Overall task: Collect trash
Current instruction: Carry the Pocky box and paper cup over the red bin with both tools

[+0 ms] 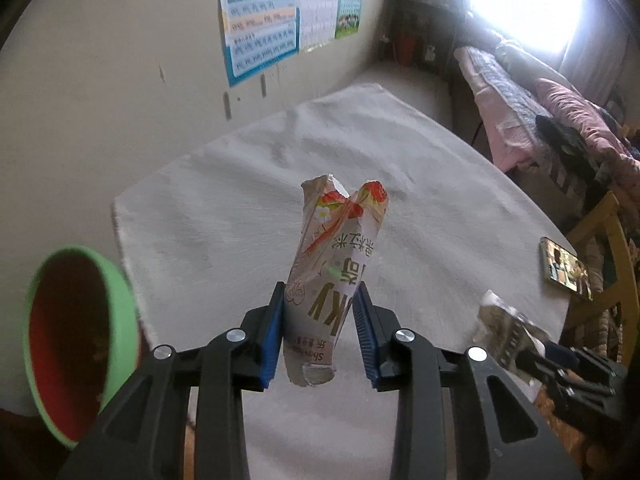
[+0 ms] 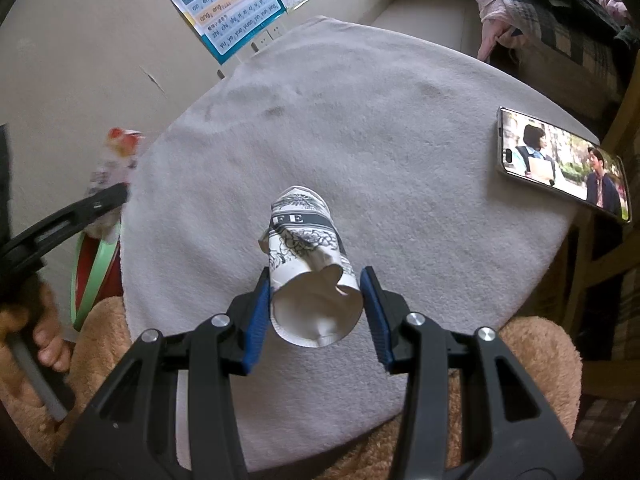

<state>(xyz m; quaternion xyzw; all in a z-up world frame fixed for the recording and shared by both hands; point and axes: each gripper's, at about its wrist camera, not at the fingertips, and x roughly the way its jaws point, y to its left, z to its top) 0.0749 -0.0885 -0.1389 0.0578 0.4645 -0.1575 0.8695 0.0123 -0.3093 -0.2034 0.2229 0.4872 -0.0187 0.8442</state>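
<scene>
Each camera sits just behind its own gripper's two fingers and looks steeply down along them.

The left wrist view faces over the left gripper [image 1: 320, 312] toward the grey cloth-covered table [image 1: 240, 208], with the postered wall [image 1: 100, 80] beyond and the green-rimmed bin [image 1: 120, 300] low to its left.

The right wrist view hangs close above the same table [image 2: 400, 140], over the right gripper [image 2: 316, 300].

Both views share the tabletop, the posters [image 1: 260, 32], the phone [image 2: 560, 164] and the bin, and each catches the other gripper at its edge.
</scene>
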